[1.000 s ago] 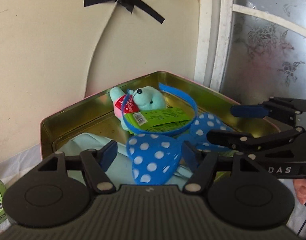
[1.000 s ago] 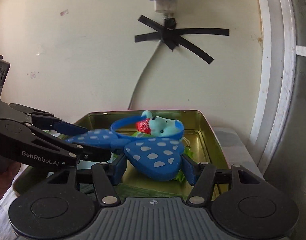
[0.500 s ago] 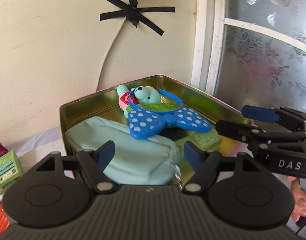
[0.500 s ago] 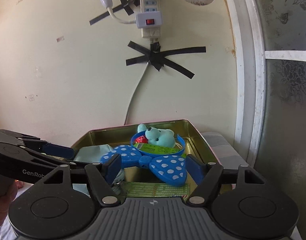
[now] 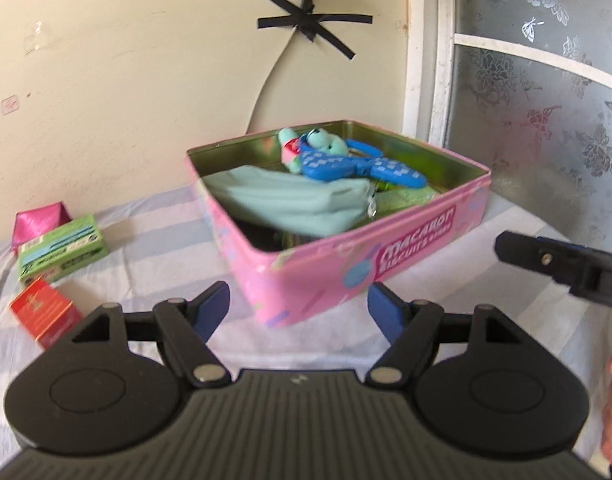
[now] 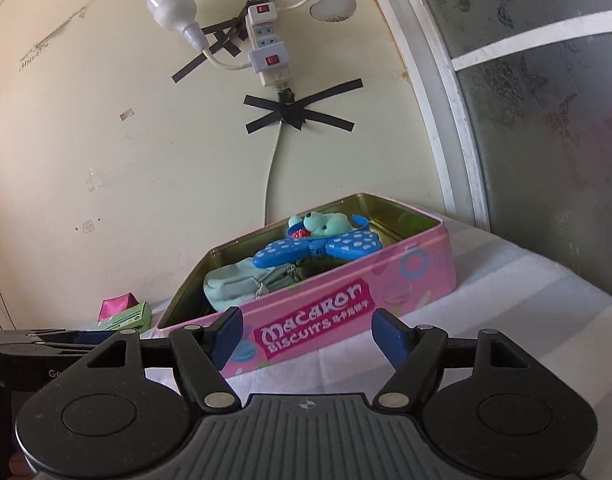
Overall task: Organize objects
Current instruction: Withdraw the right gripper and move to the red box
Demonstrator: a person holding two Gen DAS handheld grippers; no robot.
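A pink "Macaron Biscuits" tin (image 5: 410, 248) (image 6: 346, 316) stands open on the striped tablecloth. Inside lie a blue polka-dot bow headband (image 5: 358, 166) (image 6: 318, 246), a small teal teddy bear (image 5: 322, 142) (image 6: 326, 224), a mint-green pouch (image 5: 289, 204) (image 6: 233, 284) and green packets. My left gripper (image 5: 297, 308) is open and empty, in front of the tin's near corner. My right gripper (image 6: 308, 334) is open and empty, in front of the tin's long side. The right gripper also shows at the right of the left wrist view (image 5: 554, 260).
Left of the tin lie a green box (image 5: 61, 248) (image 6: 125, 316), a pink satin pouch (image 5: 39, 222) and a red box (image 5: 43, 312). A wall with a taped power strip (image 6: 267, 52) and cable is behind; a frosted glass door (image 5: 546, 80) is at the right.
Both grippers have let go of the blue bow headband, which now rests in the tin, and have pulled back and up from over the tin to in front of it.
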